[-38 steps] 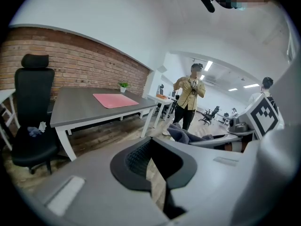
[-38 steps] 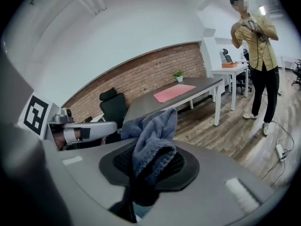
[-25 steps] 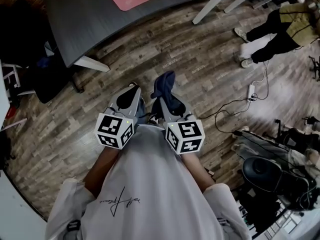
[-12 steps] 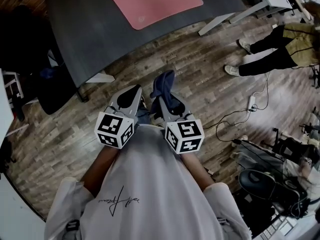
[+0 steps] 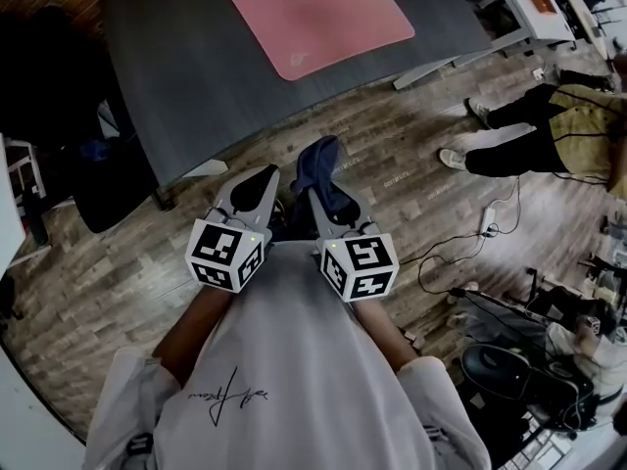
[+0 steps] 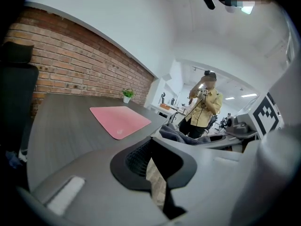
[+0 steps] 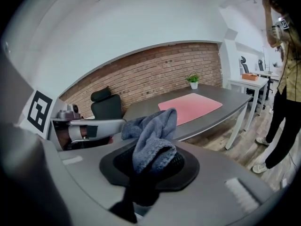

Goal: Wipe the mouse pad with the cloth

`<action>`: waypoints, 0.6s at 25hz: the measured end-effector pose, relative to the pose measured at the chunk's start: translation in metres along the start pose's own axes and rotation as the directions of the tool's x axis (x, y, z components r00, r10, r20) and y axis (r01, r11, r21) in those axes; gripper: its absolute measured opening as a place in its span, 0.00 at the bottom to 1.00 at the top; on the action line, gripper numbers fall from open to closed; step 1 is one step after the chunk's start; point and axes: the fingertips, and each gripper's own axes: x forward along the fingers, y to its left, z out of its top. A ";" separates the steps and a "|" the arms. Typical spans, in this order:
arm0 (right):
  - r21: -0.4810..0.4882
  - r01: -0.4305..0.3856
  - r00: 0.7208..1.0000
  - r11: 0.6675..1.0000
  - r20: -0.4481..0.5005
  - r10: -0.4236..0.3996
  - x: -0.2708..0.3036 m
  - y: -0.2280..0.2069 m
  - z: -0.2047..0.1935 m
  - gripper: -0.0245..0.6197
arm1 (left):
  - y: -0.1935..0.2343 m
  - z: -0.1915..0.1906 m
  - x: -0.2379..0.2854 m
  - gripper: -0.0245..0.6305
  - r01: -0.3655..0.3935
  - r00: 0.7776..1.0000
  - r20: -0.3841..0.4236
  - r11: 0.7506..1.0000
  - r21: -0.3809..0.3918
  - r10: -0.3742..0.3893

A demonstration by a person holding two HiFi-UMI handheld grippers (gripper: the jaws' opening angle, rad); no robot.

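R gripper (image 5: 316, 196) pinches cloth (image 5: 321, 160); L gripper (image 5: 266, 176) pressed together, empty. Mouse pad (image 5: 318, 16) ahead on desk (image 5: 176, 67), desk edge close ahead, bare floor (image 5: 392, 164) btwn.

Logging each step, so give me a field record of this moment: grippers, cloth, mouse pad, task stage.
left gripper: jaws together, nothing between them
right gripper: shut on the blue-grey cloth
mouse pad: pink, flat on the dark desk, nothing on it
position: both grippers over the wood floor, short of the desk; cloth apart from the pad
task stage: wiping not yet begun
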 end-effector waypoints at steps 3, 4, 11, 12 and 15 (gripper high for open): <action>-0.012 -0.008 1.000 1.000 0.004 0.008 0.006 0.000 0.008 0.18 | 0.005 0.005 0.003 0.04 -0.005 1.000 0.012 1.000 -0.007 0.005; -0.015 -0.013 1.000 1.000 0.006 0.013 0.009 -0.001 0.010 0.18 | 0.007 0.006 0.004 0.04 -0.008 1.000 0.014 1.000 -0.006 0.008; -0.010 -0.046 0.999 0.999 0.026 0.046 0.027 -0.021 0.036 0.18 | 0.019 0.029 0.027 0.04 -0.039 0.999 0.034 0.999 -0.005 0.040; -0.010 -0.055 0.998 0.998 0.027 0.055 0.031 -0.024 0.040 0.18 | 0.022 0.032 0.031 0.04 -0.047 0.998 0.035 0.999 -0.005 0.047; -0.014 -0.073 0.997 0.997 0.026 0.073 0.045 -0.037 0.053 0.18 | 0.030 0.042 0.047 0.04 -0.069 0.997 0.036 0.998 -0.005 0.069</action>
